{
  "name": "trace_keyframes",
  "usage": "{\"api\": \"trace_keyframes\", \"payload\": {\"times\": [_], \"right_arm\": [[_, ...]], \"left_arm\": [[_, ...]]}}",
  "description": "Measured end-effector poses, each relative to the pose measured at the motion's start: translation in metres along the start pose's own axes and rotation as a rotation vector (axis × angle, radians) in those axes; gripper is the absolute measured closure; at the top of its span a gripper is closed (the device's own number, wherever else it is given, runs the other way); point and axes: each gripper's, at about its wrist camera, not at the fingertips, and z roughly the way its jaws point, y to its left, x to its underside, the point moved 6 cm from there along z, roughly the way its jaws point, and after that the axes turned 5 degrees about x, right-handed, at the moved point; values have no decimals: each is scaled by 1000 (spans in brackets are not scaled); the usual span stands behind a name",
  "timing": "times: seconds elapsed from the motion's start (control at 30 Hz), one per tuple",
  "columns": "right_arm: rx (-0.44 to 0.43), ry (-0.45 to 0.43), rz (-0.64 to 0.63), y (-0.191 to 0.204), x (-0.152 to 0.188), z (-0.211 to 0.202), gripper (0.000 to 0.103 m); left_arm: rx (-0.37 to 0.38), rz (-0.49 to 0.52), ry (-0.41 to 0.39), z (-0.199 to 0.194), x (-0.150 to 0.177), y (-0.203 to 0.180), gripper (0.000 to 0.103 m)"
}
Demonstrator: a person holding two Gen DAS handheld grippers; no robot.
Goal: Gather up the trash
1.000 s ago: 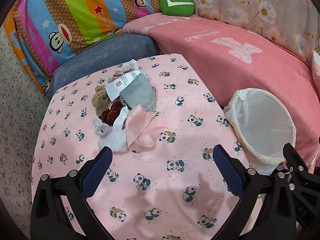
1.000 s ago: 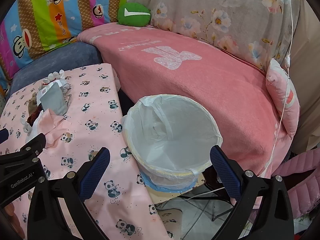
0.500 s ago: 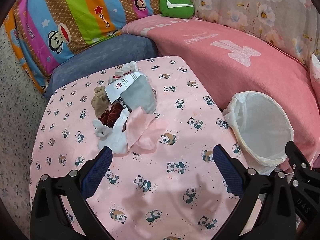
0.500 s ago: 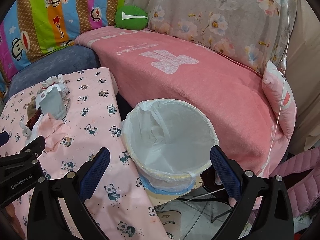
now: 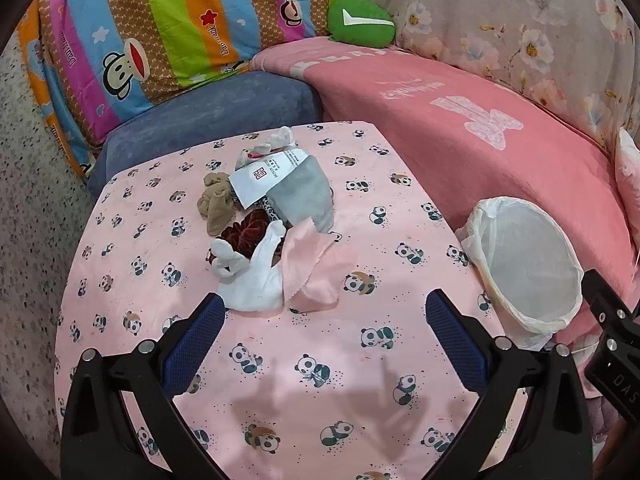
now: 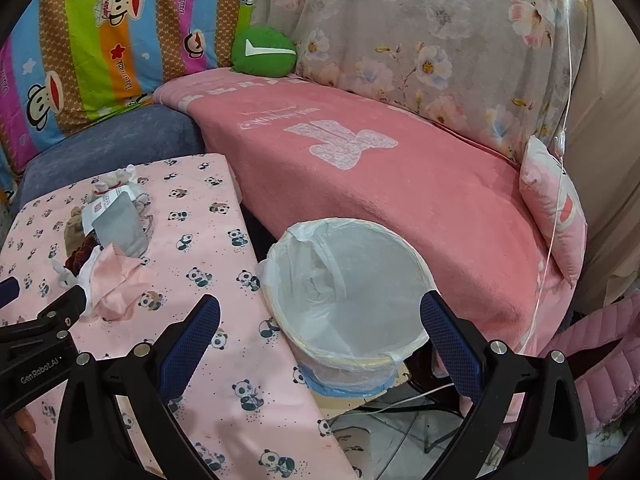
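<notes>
A heap of trash lies on the panda-print table [image 5: 280,360]: a pink cloth [image 5: 316,268], a white cloth [image 5: 256,276], a dark red scrunchie [image 5: 244,230], a tan sock [image 5: 216,202], a grey pouch [image 5: 304,196] with a white label [image 5: 268,176]. My left gripper [image 5: 320,332] is open and empty, just short of the heap. A bin lined with a white bag [image 5: 528,268] stands to the table's right. My right gripper [image 6: 320,336] is open and empty above the bin [image 6: 348,300]. The heap also shows in the right wrist view [image 6: 112,248].
A sofa with a pink blanket [image 6: 380,168] wraps behind the table and bin. A striped monkey-print cover [image 5: 160,32] and a green cushion [image 5: 360,22] lie at the back. A small pink pillow [image 6: 556,208] leans at right. Cables lie on the floor under the bin [image 6: 400,404].
Both grippers have pulled back and risen a little, so the heap and the bin sit farther away in view. Both stay open and empty.
</notes>
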Motion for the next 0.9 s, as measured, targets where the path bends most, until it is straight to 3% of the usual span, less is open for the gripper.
{"api": "trace_keyframes", "payload": {"times": [0.3, 0.57, 0.9], "right_arm": [[-49, -4, -33, 40, -2, -6, 5], [-154, 6, -89, 102, 4, -1, 5], [-208, 10, -156, 166, 5, 17, 5]], "left_arm": [[-18, -79, 0, 9, 7, 68, 7], [-12, -139, 16, 23, 17, 118, 7], [24, -135, 42, 58, 1, 132, 7]]}}
